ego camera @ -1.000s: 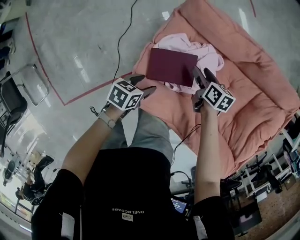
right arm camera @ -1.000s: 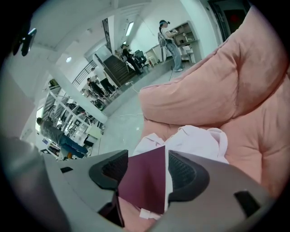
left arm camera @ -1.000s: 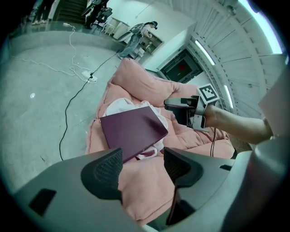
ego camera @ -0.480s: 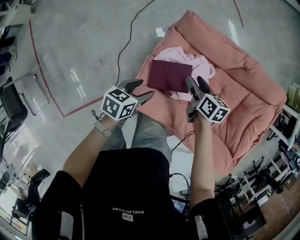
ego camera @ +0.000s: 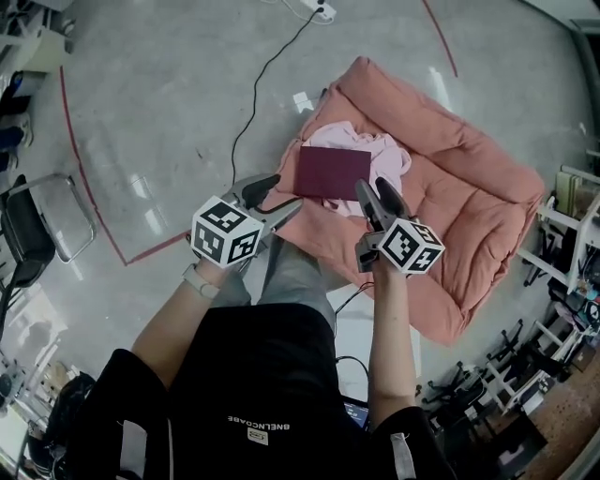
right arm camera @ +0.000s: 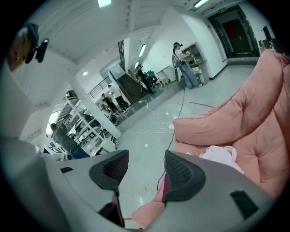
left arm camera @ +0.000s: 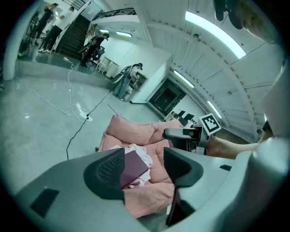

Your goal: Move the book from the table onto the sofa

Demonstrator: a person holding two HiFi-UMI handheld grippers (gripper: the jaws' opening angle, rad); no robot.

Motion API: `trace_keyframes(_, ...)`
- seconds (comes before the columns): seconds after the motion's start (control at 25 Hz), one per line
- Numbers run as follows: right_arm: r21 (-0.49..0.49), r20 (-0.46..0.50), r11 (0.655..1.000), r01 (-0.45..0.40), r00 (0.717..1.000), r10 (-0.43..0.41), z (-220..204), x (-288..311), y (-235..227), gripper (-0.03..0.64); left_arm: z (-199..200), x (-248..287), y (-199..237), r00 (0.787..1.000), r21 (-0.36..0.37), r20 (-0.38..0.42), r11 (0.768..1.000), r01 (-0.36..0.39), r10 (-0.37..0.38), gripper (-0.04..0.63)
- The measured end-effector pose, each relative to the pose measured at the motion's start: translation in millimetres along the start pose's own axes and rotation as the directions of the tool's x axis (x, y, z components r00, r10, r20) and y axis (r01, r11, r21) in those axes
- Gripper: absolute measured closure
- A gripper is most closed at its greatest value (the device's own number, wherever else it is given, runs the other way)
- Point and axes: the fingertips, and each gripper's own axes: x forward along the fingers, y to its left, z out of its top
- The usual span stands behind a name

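Observation:
A maroon book (ego camera: 333, 172) lies flat on a crumpled pink cloth (ego camera: 380, 155), which sits on the salmon floor sofa (ego camera: 469, 216). Both grippers hang in the air on my side of the book, apart from it. My left gripper (ego camera: 277, 196) is open and empty, near the sofa's left corner. My right gripper (ego camera: 377, 193) is open and empty too, over the sofa's near edge. In the left gripper view the book (left arm camera: 134, 166) shows between the spread jaws (left arm camera: 144, 166), far below, with the right gripper (left arm camera: 181, 134) beyond. The right gripper view shows empty jaws (right arm camera: 141, 170) over the floor and the sofa (right arm camera: 226, 122).
A black cable (ego camera: 248, 112) runs over the grey floor to a power strip (ego camera: 319, 9). Red tape (ego camera: 89, 187) marks the floor at left, beside a chair (ego camera: 28, 220). Shelves and clutter (ego camera: 567, 220) stand right of the sofa. People stand far off in the gripper views.
Both grippers have risen and drawn back from the book, still open. The book stays on the pink cloth. The head view takes in more of the floor.

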Motion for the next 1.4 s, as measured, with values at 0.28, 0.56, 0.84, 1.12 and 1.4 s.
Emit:
trace_keyframes(0.28,-0.054,0.093,0.998,0.033,0.995,-0.027,7.4,-40.6,51.6,0.422,22.3,-38.3,-16.9,0.999,0.079,0.042,0.997,0.028,-0.031,0.336)
trace_keyframes(0.56,-0.069,0.197,0.997,0.033,0.98,-0.019,13.4,-75.7,112.0,0.546,52.9,-95.0,-39.8,0.987,0.149,0.129,0.986,0.076,-0.096,0.545)
trace_keyframes(0.84,-0.078,0.3,0.996,0.039,0.954,-0.014,12.0,-118.2,168.5,0.565,66.1,-143.7,-75.1,0.964,0.198,0.147,0.961,0.191,-0.222,0.58)
trace_keyframes(1.12,-0.103,0.411,0.994,0.039,0.912,0.007,15.5,-172.4,220.9,0.566,78.4,-182.9,-115.4,0.948,0.28,0.157,0.933,0.225,-0.276,0.58)
trace_keyframes(1.4,-0.135,0.469,0.99,0.036,0.883,0.032,17.4,-215.5,246.7,0.566,84.0,-191.9,-168.8,0.935,0.343,0.143,0.902,0.261,-0.325,0.58)
